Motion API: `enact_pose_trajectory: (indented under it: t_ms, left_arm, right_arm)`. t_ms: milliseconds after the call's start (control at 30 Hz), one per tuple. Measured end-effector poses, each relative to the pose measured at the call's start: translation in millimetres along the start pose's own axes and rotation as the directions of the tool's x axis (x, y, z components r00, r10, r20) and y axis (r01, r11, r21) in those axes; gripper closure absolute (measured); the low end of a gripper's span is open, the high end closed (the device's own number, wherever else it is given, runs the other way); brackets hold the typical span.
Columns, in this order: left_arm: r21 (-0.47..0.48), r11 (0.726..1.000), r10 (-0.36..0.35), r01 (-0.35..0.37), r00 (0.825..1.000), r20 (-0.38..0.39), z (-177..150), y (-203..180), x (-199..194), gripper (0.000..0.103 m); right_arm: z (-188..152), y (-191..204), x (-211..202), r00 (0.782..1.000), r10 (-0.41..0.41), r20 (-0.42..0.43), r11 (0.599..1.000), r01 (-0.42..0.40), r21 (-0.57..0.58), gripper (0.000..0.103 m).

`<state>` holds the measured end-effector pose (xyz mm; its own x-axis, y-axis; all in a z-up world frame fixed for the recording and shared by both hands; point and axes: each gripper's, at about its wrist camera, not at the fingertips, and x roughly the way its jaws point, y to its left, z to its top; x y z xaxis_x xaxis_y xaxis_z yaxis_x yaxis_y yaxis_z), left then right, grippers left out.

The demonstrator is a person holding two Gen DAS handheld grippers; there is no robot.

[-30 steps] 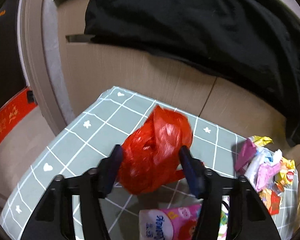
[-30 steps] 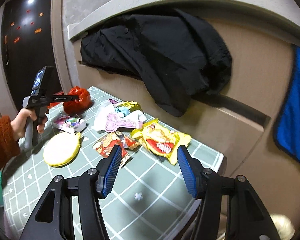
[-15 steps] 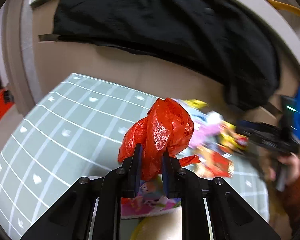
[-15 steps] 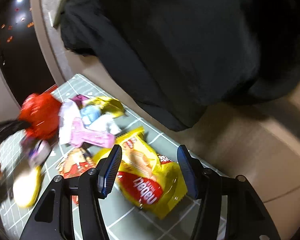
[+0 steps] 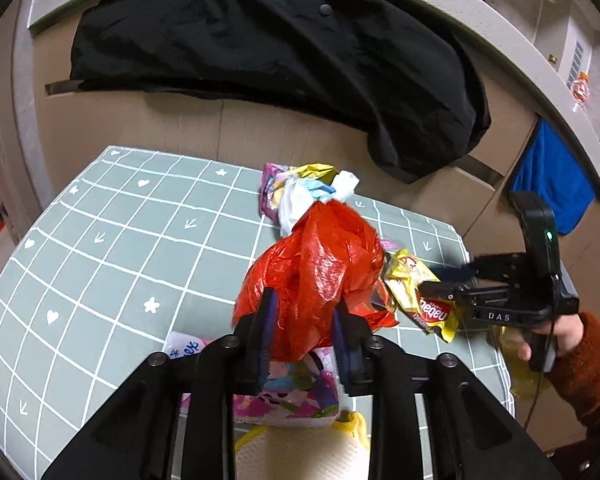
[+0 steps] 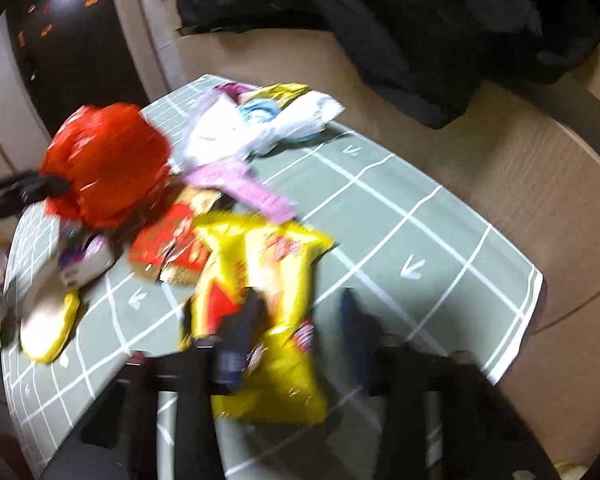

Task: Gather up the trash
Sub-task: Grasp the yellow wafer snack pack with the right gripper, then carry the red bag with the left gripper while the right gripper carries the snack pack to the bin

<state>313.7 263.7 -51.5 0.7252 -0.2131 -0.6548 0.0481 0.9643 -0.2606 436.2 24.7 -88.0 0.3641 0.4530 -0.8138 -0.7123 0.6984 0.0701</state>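
Observation:
My left gripper (image 5: pixel 303 300) holds a crumpled red plastic bag (image 5: pixel 320 264) just above the green checked table (image 5: pixel 120 240). Its jaws are opening slightly, and the bag still fills the gap and touches both pads. In the right wrist view, which is blurred, the red bag (image 6: pixel 104 160) hangs at the left. My right gripper (image 6: pixel 298 304) is down on a yellow snack bag (image 6: pixel 260 264) with its jaws closing. One finger lies over the bag; the other stands just clear of its edge. From the left wrist view the right gripper (image 5: pixel 436 280) reaches in at the yellow bag (image 5: pixel 408 284).
A heap of white, pink and gold wrappers (image 5: pixel 296 196) lies at the table's far side. A red wrapper (image 6: pixel 172 248), a pink tissue pack (image 5: pixel 292 396) and a round yellow pad (image 5: pixel 300 452) lie nearer. A black garment (image 5: pixel 280 48) drapes over the bench behind. A blue cloth (image 5: pixel 548 188) hangs at the right.
My left gripper closed on the red bag, lifted it and carried it right toward the wrappers. My right gripper dropped onto the yellow snack bag and its jaws narrowed.

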Motion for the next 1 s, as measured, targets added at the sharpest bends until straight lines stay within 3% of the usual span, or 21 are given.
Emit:
enact_pose_trajectory:
  t_ms: [167, 400, 433, 500, 567, 600, 1000]
  left_arm:
    - [-0.008, 1.000, 0.018, -0.017, 1.000, 0.009, 11, 1, 14, 0.058]
    - [-0.074, 0.995, 0.059, -0.062, 0.997, -0.050, 21, 9, 55, 0.058]
    - [-0.089, 0.994, 0.059, -0.064, 0.997, -0.052, 23, 10, 56, 0.059]
    - [-0.089, 0.993, 0.077, -0.081, 0.996, -0.045, 23, 6, 54, 0.068]
    - [-0.060, 0.991, 0.119, -0.121, 0.992, -0.034, 22, -2, 49, 0.084]
    - [-0.056, 0.990, 0.129, -0.131, 0.991, -0.030, 21, -4, 46, 0.086]
    - [-0.007, 0.986, 0.166, -0.167, 0.974, 0.155, 17, -79, -42, 0.088]
  right_arm:
    - [-15, 15, -12, 1.000, -0.020, 0.014, 0.999, 0.021, -0.039, 0.084]
    - [-23, 22, -37, 0.998, 0.005, 0.065, 1.000, -0.005, 0.005, 0.084]
    - [-26, 23, -43, 0.997, 0.000, 0.076, 1.000, -0.001, 0.010, 0.084]
    - [-29, 27, -53, 0.995, -0.007, 0.098, 1.000, 0.006, 0.011, 0.084]
    - [-32, 31, -64, 0.992, -0.014, 0.123, 1.000, 0.013, 0.009, 0.084]
    - [-34, 32, -70, 0.991, -0.017, 0.136, 1.000, 0.015, 0.011, 0.084]
    - [-54, 36, -134, 0.958, -0.077, 0.276, 0.997, 0.068, 0.045, 0.084]
